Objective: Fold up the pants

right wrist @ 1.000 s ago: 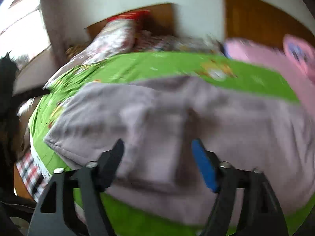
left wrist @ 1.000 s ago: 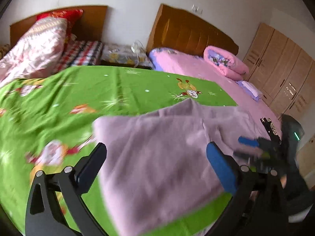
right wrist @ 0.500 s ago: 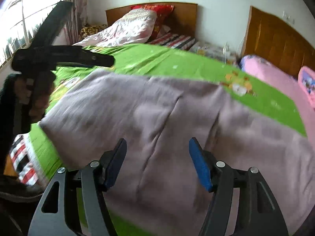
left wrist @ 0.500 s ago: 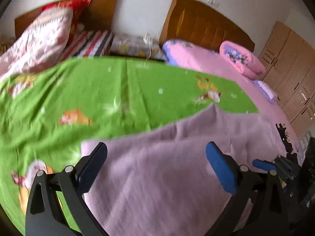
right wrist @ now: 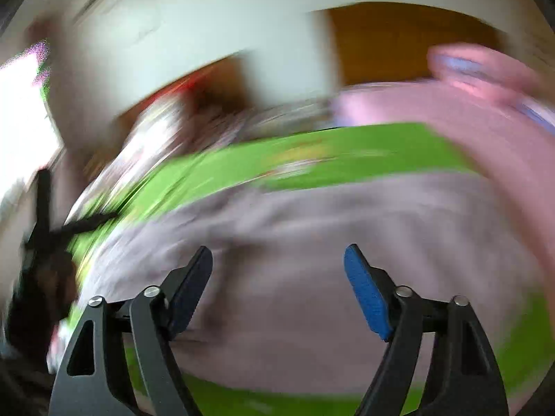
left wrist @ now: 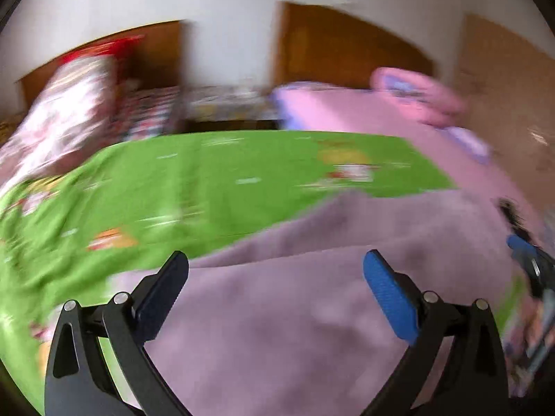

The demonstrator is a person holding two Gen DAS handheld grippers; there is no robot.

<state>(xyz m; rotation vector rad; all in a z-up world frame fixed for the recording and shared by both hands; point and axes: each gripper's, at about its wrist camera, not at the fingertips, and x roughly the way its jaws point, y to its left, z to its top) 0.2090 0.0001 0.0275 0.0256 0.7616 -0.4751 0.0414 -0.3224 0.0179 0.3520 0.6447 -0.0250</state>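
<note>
The mauve pants (left wrist: 298, 298) lie spread flat on a green cartoon-print bedspread (left wrist: 215, 180), and they fill the lower half of both blurred views (right wrist: 312, 242). My left gripper (left wrist: 275, 267) hovers over them, open, with nothing between its fingers. My right gripper (right wrist: 277, 260) also hangs above the cloth; its jaws are opening and hold nothing. The other gripper shows as a blue-tipped shape at the right edge of the left wrist view (left wrist: 527, 256) and as a dark shape at the left edge of the right wrist view (right wrist: 45, 222).
A second bed with a pink sheet (left wrist: 381, 118) and a rolled pink quilt (left wrist: 416, 93) stands to the right. A floral quilt (left wrist: 66, 111) is heaped at the back left by a wooden headboard (left wrist: 152, 52). Wooden wardrobes (left wrist: 503, 86) line the right wall.
Both views have swung and gone blurred. My right jaws stand wider apart than before. The left view has shifted sideways across the pants, which still lie flat.
</note>
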